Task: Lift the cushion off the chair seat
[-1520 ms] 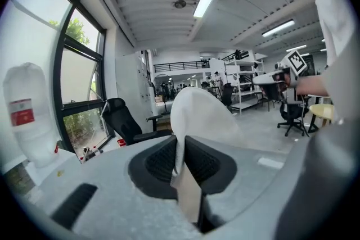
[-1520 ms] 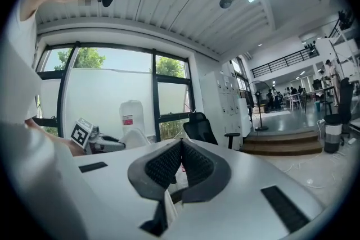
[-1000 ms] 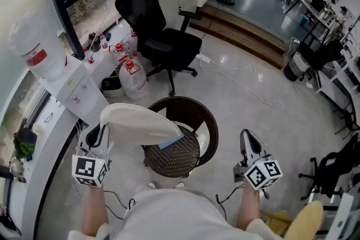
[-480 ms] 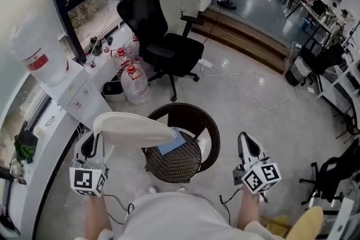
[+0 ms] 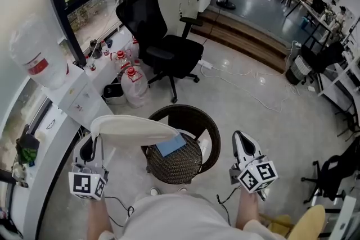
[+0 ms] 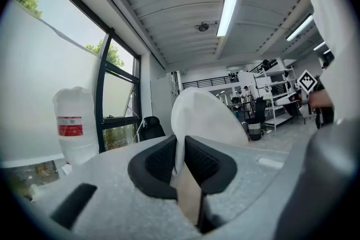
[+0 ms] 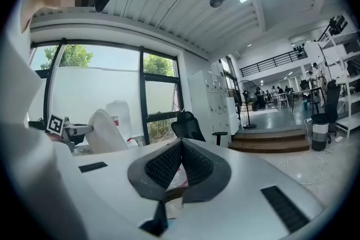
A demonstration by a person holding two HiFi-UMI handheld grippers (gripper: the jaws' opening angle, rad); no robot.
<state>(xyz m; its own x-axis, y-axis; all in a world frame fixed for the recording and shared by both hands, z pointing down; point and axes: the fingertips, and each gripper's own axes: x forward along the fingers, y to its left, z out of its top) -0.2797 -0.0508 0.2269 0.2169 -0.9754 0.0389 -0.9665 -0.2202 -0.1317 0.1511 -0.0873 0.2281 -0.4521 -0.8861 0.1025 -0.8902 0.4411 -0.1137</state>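
The white cushion (image 5: pixel 132 129) hangs lifted above and to the left of the round wicker chair (image 5: pixel 179 161). My left gripper (image 5: pixel 93 142) is shut on its left edge. In the left gripper view the cushion (image 6: pixel 205 118) stands up from between the left gripper (image 6: pixel 181 149) pads, which pinch its rim. A blue piece (image 5: pixel 170 145) lies on the bare wicker seat. My right gripper (image 5: pixel 243 144) is to the right of the chair, shut with nothing in it. In the right gripper view, the right gripper (image 7: pixel 180 148) tips meet and the cushion (image 7: pixel 104 132) shows at far left.
A black office chair (image 5: pixel 163 42) stands beyond the wicker chair. Water jugs (image 5: pixel 132 78) sit on the floor by the window wall. A water dispenser (image 5: pixel 36 53) stands at the left. Cables (image 5: pixel 247 87) trail across the floor at the right.
The cushion, still held by my left gripper, has shifted left off the seat, uncovering the blue piece. My right gripper has drifted slightly left.
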